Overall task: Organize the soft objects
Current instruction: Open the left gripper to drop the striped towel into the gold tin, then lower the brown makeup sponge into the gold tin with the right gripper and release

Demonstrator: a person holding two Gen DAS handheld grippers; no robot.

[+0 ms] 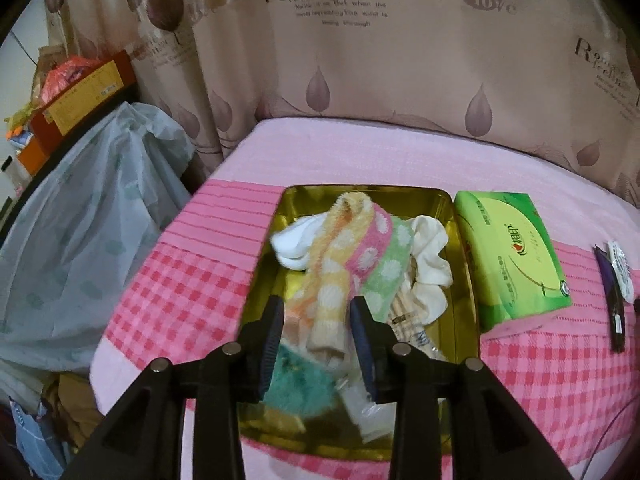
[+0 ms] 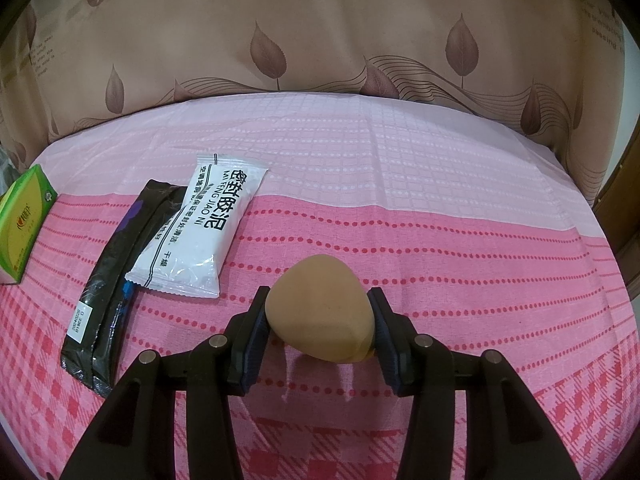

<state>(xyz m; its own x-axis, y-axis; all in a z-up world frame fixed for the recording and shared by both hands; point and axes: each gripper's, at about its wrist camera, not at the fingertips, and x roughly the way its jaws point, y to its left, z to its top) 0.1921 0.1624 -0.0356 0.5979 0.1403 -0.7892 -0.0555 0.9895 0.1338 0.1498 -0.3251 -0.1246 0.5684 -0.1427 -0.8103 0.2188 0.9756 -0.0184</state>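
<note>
A gold tin (image 1: 466, 288) on the pink cloth holds soft things: a yellow dotted sock (image 1: 332, 280), a pink one (image 1: 368, 252), a green one (image 1: 390, 276), a white sock (image 1: 296, 244), a cream cloth (image 1: 430, 264) and a teal fluffy piece (image 1: 300, 384). My left gripper (image 1: 317, 304) hangs over the tin with its fingers apart. The yellow sock lies below the gap, and the pads do not press it. In the right wrist view, my right gripper (image 2: 319, 292) is shut on a tan egg-shaped sponge (image 2: 322, 316), held just above the cloth.
A green tissue pack (image 1: 516, 256) lies right of the tin. Further right lie a black packet (image 2: 108, 296) and a white packet (image 2: 200, 232). A leaf-print curtain (image 2: 320, 40) hangs behind the table. A grey plastic bag (image 1: 88, 220) and boxes crowd the left side.
</note>
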